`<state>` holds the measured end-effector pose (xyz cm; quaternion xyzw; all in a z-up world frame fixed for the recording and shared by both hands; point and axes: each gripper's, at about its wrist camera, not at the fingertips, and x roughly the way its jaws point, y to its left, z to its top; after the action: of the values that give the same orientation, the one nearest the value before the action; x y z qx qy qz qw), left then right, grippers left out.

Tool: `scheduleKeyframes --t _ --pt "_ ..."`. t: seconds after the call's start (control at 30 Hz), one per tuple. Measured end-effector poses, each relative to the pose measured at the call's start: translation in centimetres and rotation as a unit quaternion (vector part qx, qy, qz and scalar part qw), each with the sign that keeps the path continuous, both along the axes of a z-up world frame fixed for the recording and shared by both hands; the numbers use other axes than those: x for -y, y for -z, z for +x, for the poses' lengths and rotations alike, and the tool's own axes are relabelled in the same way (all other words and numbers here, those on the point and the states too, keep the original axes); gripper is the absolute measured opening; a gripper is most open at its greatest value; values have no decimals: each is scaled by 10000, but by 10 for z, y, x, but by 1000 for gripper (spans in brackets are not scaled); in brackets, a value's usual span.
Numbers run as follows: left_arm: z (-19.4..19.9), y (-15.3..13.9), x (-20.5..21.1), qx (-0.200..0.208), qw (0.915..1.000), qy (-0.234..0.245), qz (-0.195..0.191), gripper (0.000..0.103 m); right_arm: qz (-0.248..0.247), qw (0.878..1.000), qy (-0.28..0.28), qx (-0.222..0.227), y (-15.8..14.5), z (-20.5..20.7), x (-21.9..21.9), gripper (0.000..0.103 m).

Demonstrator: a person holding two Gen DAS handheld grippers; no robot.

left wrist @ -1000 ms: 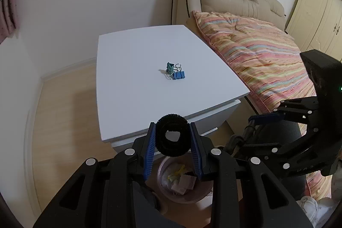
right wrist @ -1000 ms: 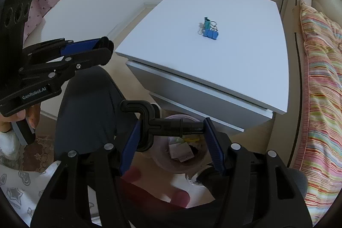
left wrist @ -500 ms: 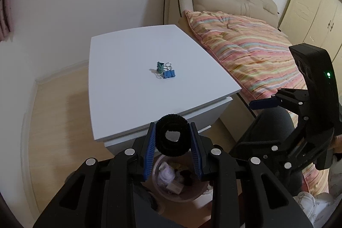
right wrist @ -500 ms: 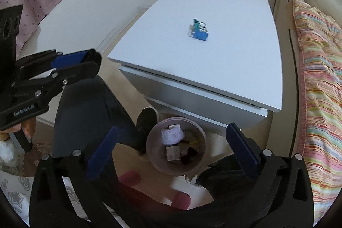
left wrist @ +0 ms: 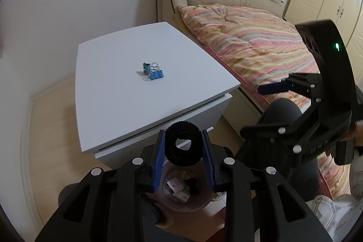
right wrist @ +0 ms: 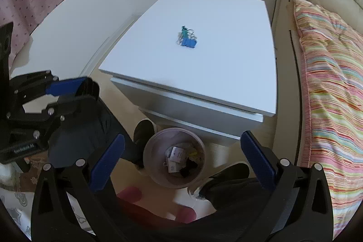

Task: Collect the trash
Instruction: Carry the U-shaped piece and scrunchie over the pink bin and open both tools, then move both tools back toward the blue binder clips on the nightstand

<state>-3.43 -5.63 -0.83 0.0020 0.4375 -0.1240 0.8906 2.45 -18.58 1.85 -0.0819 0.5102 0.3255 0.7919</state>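
Right hand-held gripper [right wrist: 181, 155] jaws have just gone wide and empty over the bin [right wrist: 174, 158] at lower centre, so that drop looks done; left hand-held gripper [left wrist: 183, 158] clamps a black ring [left wrist: 183, 144], binder clips [left wrist: 153, 72] remain mid-bench [left wrist: 127, 106].

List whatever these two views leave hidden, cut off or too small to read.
- Bin contents: left wrist view, mostly hidden behind the left tongs and the black ring they hold.
- Binder clips: both views, too small to count.
- Bed: cut off by the frame edge.
- Right tongs' far finger: left wrist view, hidden behind its body.
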Motion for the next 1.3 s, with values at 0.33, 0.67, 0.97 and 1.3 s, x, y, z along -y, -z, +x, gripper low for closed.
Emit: scheduleKeyframes --t 0.33,0.67,0.97,1.3 --pt "1 -2 17 -23 9997 218 107 30 103 9994 319 40 -4 7 27 100" --pt "5 9 19 -248 9994 240 68 60 187 9986 493 32 -5 14 40 100" --pt "7 14 4 -205 9998 -80 38 92 165 9988 467 -26 -1 16 35 100" --pt "12 10 -11 -6 9990 -422 131 95 170 9990 411 -63 2 16 27 100"
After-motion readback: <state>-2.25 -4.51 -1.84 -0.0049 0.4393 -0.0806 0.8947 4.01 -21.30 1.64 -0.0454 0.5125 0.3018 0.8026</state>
